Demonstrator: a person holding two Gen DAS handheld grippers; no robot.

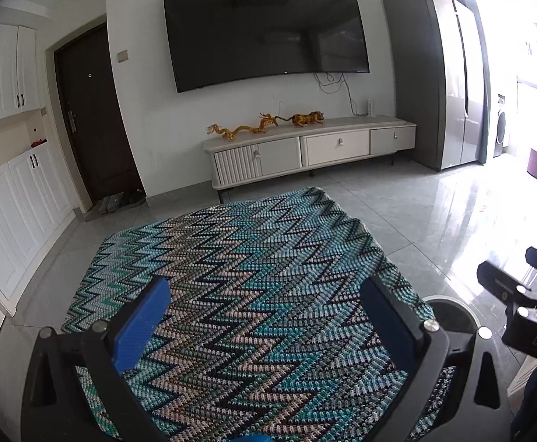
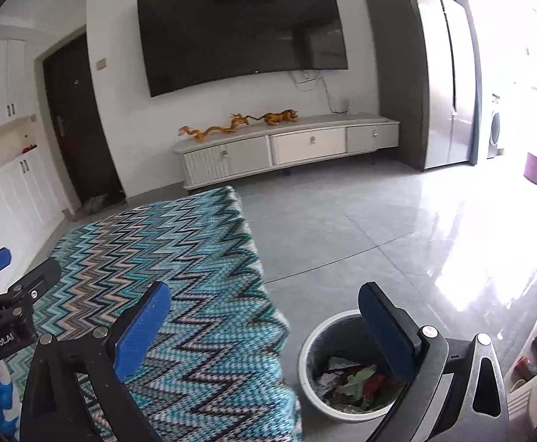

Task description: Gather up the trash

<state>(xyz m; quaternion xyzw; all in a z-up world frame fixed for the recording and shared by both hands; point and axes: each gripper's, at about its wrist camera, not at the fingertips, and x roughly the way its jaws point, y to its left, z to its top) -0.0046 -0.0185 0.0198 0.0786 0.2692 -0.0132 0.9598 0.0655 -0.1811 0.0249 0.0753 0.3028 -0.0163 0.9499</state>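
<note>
Trash [image 2: 349, 377] heaped in round bin [image 2: 307, 350] on floor just beside right edge of zigzag-cloth table [image 2: 195, 276], right gripper [image 2: 265, 331] jaws spread wide, nothing between, above that edge, left gripper [image 1: 265, 326] jaws also wide, holding nothing, over cloth.

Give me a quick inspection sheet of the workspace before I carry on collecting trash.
Surface: zigzag cloth covers the table; no loose trash seen on it.
Job's things: trash bin on the floor beside the table, holding crumpled scraps.
Clutter: blue-white item at the cloth's near left, unclear.
Grippers: left gripper open, empty; right gripper open, empty.
Cables: wires under the TV.
Surroundings: TV cabinet, tiled floor.
</note>
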